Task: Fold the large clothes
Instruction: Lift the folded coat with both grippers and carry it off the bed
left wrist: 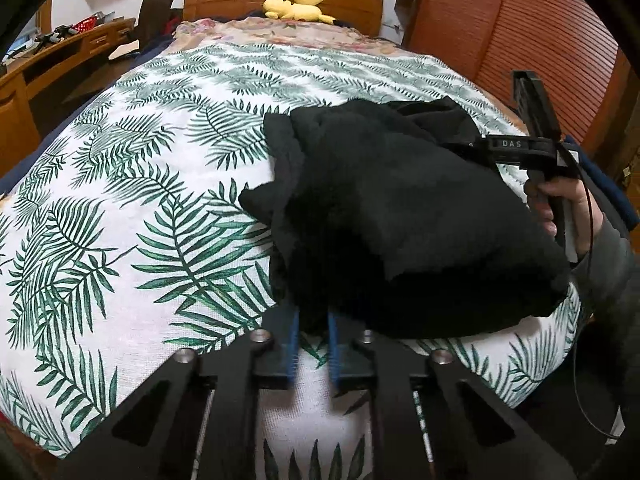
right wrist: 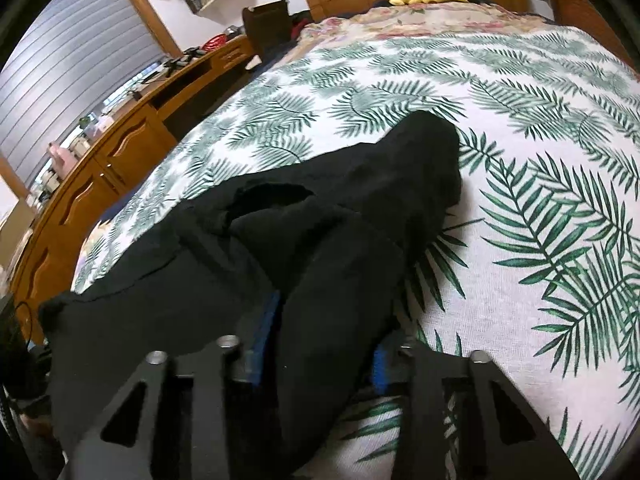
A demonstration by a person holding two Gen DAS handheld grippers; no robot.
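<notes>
- Left tongs [left wrist: 314, 344] clamp narrowly on the black garment's [left wrist: 400, 220] near edge
- Right tongs [right wrist: 320, 356] hold a thicker fold; garment stretches away across the bed [right wrist: 520, 160]

Black garment [left wrist: 400, 216], white bedspread [left wrist: 160, 208] with green fern leaves, yellow plush toy [left wrist: 296, 7]

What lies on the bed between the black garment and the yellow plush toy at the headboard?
Only bare leaf-print cover, then a floral blanket, lies between the black garment and yellow plush toy, in both wrist views.
</notes>
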